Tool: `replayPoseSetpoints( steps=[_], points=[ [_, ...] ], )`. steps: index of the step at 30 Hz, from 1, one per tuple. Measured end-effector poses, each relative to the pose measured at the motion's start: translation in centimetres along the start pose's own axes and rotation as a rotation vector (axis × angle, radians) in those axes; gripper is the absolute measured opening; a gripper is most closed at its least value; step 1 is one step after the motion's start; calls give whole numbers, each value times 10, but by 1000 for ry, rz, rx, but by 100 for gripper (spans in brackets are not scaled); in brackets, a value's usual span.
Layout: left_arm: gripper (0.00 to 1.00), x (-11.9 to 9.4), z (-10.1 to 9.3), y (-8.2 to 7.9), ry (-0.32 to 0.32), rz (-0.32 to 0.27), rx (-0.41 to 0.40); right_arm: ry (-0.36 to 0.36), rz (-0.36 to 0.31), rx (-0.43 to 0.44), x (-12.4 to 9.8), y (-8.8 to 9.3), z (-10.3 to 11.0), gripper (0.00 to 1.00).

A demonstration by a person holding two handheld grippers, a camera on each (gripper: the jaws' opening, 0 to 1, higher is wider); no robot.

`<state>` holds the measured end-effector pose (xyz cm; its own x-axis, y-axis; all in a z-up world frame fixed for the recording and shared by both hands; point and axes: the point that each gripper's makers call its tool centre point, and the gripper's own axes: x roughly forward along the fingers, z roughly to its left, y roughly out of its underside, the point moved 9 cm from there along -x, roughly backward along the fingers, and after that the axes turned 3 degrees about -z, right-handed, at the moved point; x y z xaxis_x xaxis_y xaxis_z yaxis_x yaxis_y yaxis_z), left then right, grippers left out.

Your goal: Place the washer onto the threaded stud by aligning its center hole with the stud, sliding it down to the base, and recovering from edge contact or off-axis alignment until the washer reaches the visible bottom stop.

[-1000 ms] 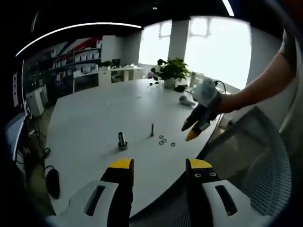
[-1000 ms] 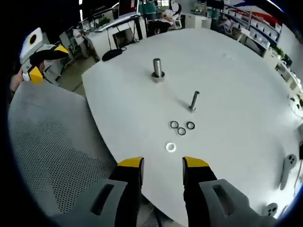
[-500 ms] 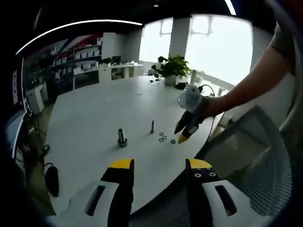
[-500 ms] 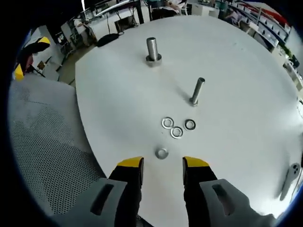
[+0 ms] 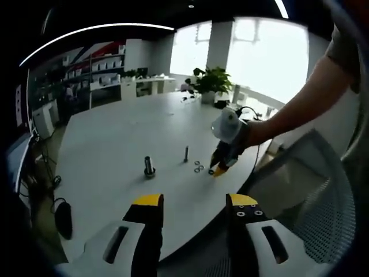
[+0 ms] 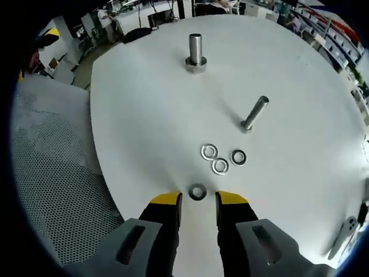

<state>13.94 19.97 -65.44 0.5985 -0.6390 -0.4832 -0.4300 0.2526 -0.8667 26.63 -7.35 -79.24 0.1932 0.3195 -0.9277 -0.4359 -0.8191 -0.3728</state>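
On the white table point(image 6: 144, 115) a lone washer point(image 6: 198, 191) lies between the tips of my right gripper point(image 6: 199, 199), whose jaws stand open on either side of it. Three more washers point(image 6: 219, 166) lie together just beyond it. Past them stands a thin threaded stud point(image 6: 253, 113), and farther off a thick bolt point(image 6: 195, 51) stands upright on its head. In the left gripper view, my right gripper point(image 5: 218, 169) reaches down to the table beside the washers point(image 5: 198, 167), with the stud point(image 5: 186, 154) and bolt point(image 5: 149, 167) to its left. My left gripper point(image 5: 195, 202) hangs open off the table's near edge, holding nothing.
A grey mesh chair point(image 6: 52, 173) sits against the table's edge on the left, seen too at lower right as the chair point(image 5: 311, 190). A potted plant point(image 5: 210, 86) and small items stand at the table's far end. A person's arm point(image 5: 300, 109) holds the right gripper.
My right gripper has come down and forward to the table, so the lone washer now lies between its tips, and its jaws have narrowed slightly. My left gripper has stayed put.
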Motion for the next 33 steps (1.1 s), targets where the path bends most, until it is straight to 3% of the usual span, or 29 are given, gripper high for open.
replayPoseSetpoints(
  steps=[7, 12, 24, 26, 31, 33],
  points=[
    [41, 0, 1, 1, -5, 4, -4, -40, 35, -81, 3, -6, 1, 23],
    [41, 0, 0, 1, 0, 5, -3, -54, 69, -154, 5, -12, 3, 15],
    [40, 0, -1, 1, 3, 10, -5, -80, 232, -168, 9, -28, 0, 14],
    [40, 0, 0, 0, 0, 6, -3, -77, 242, -135, 9, -28, -1, 14],
    [40, 0, 0, 1, 2, 9, -5, -64, 239, -185, 7, -26, 5, 15],
    [39, 0, 0, 0, 3, 6, -3, -38, 221, -142, 7, -25, 6, 14]
  ],
)
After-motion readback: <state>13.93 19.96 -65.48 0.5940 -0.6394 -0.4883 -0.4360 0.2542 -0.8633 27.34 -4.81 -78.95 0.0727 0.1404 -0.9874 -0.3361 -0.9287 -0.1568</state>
